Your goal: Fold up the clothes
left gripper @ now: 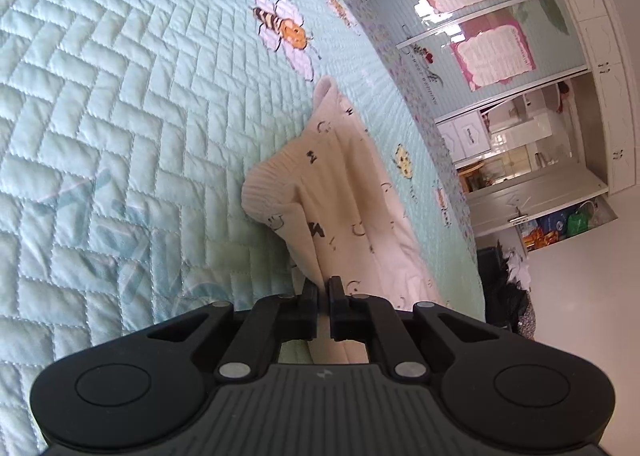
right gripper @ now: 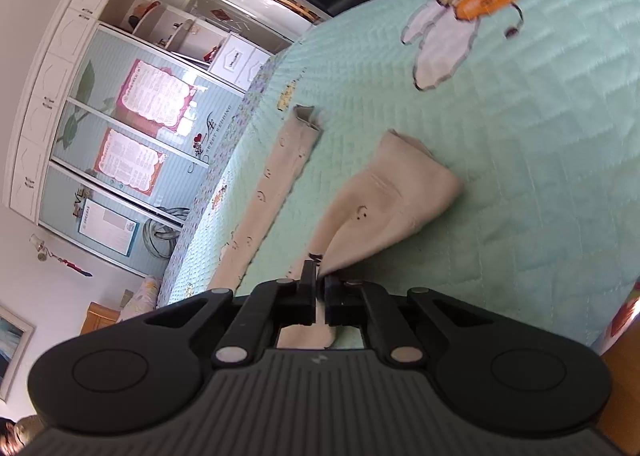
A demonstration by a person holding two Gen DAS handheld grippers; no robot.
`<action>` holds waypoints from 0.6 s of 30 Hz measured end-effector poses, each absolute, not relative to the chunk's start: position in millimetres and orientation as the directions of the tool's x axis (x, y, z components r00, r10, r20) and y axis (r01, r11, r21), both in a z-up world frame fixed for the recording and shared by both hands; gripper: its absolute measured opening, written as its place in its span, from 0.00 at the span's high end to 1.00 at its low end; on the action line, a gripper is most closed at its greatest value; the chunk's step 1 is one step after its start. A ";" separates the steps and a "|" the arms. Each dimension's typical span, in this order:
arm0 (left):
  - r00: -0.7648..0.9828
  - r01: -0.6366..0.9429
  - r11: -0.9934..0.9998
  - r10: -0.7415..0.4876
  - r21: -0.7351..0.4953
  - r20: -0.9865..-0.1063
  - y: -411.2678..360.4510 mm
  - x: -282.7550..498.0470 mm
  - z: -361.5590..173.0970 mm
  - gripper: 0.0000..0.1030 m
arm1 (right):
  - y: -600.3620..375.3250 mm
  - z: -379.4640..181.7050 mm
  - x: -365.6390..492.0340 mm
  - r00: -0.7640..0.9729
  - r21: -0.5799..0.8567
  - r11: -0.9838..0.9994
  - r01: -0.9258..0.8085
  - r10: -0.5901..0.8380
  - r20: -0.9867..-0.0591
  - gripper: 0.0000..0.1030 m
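Here, the left gripper [left gripper: 323, 286] and the right gripper [right gripper: 319, 279] each pinch an edge of the cream garment [left gripper: 340, 192], jaws nearly closed, the cloth trailing away across the mint quilted bedspread [left gripper: 120, 96] toward the wardrobe [left gripper: 500, 36].

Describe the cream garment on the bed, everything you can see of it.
The cream garment looks like soft knit with a ribbed cuff or hem and small dark printed marks, some like smiley faces. It lies rumpled and partly folded on the mint quilted bedspread, near the bed's edge. The left gripper is shut on one edge, lifting it into a ridge; the right gripper is shut on another part. A long narrow section lies flat beside it.
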State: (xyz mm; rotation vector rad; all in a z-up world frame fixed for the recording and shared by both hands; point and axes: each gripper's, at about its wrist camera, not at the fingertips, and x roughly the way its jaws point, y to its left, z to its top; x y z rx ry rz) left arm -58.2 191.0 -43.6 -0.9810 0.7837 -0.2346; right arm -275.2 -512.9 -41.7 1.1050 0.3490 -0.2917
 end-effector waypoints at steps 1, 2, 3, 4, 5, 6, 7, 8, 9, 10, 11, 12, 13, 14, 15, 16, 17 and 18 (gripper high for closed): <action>0.714 -0.156 0.556 -0.507 -0.816 -0.482 192.6 -59.3 -40.2 0.96 | -513.5 -39.0 -274.0 0.910 0.814 0.426 0.395 -0.057 -0.411 0.95; 0.719 -0.154 0.556 -0.503 -0.817 -0.479 194.2 -60.1 -36.8 0.96 | -514.0 -36.4 -272.8 0.911 0.814 0.430 0.391 -0.058 -0.407 0.95; 0.724 -0.153 0.556 -0.500 -0.817 -0.476 195.7 -60.2 -33.6 0.96 | -514.5 -33.8 -271.6 0.913 0.814 0.434 0.388 -0.059 -0.404 0.95; 0.727 -0.151 0.557 -0.497 -0.817 -0.474 196.9 -59.8 -31.0 0.96 | -515.1 -31.7 -269.9 0.913 0.812 0.437 0.387 -0.058 -0.403 0.95; 0.729 -0.150 0.558 -0.495 -0.816 -0.473 197.8 -59.4 -28.8 0.95 | -515.8 -30.5 -268.0 0.912 0.811 0.437 0.389 -0.058 -0.406 0.95; 0.729 -0.151 0.560 -0.493 -0.815 -0.474 198.4 -58.9 -27.9 0.94 | -516.6 -29.6 -266.1 0.910 0.810 0.436 0.392 -0.058 -0.410 0.95; 0.727 -0.153 0.563 -0.493 -0.812 -0.478 198.5 -58.3 -28.3 0.93 | -517.2 -29.3 -265.1 0.909 0.811 0.431 0.395 -0.057 -0.413 0.95; 0.724 -0.155 0.565 -0.493 -0.810 -0.483 198.6 -57.6 -28.7 0.93 | -517.8 -29.2 -264.5 0.908 0.813 0.425 0.399 -0.055 -0.416 0.95; 0.720 -0.159 0.568 -0.492 -0.807 -0.489 198.4 -57.4 -30.4 0.93 | -517.2 -29.1 -264.4 0.907 0.813 0.423 0.401 -0.054 -0.419 0.95; 0.714 -0.165 0.572 -0.492 -0.804 -0.497 198.1 -57.5 -33.2 0.92 | -516.2 -29.0 -264.6 0.905 0.812 0.422 0.402 -0.052 -0.421 0.95; 0.709 -0.171 0.575 -0.492 -0.800 -0.505 197.7 -57.6 -36.1 0.90 | -515.3 -28.9 -264.7 0.904 0.812 0.422 0.404 -0.050 -0.424 0.95; 0.703 -0.177 0.578 -0.492 -0.796 -0.514 197.3 -57.7 -39.0 0.86 | -514.6 -29.7 -265.2 0.903 0.813 0.417 0.406 -0.046 -0.427 0.91; 0.698 -0.184 0.584 -0.489 -0.791 -0.523 196.9 -57.7 -41.9 0.82 | -513.9 -30.9 -265.8 0.901 0.815 0.410 0.410 -0.042 -0.432 0.90; 0.693 -0.192 0.590 -0.484 -0.784 -0.534 196.5 -57.5 -44.6 0.81 | -513.0 -32.6 -266.1 0.900 0.817 0.405 0.411 -0.038 -0.434 0.86; 0.690 -0.197 0.593 -0.482 -0.781 -0.540 196.2 -57.1 -46.9 0.80 | -512.1 -34.5 -266.3 0.899 0.818 0.401 0.412 -0.034 -0.436 0.78; 0.689 -0.199 0.591 -0.483 -0.782 -0.541 196.2 -56.5 -48.7 0.80 | -511.2 -36.4 -266.5 0.898 0.820 0.396 0.413 -0.030 -0.438 0.76; 0.688 -0.202 0.589 -0.484 -0.783 -0.541 196.2 -55.9 -50.5 0.80 | -510.2 -38.3 -266.7 0.897 0.821 0.392 0.414 -0.026 -0.440 0.76; 0.688 -0.201 0.588 -0.485 -0.783 -0.540 196.2 -55.0 -51.3 0.80 | -509.0 -39.4 -266.3 0.898 0.822 0.393 0.413 -0.024 -0.439 0.76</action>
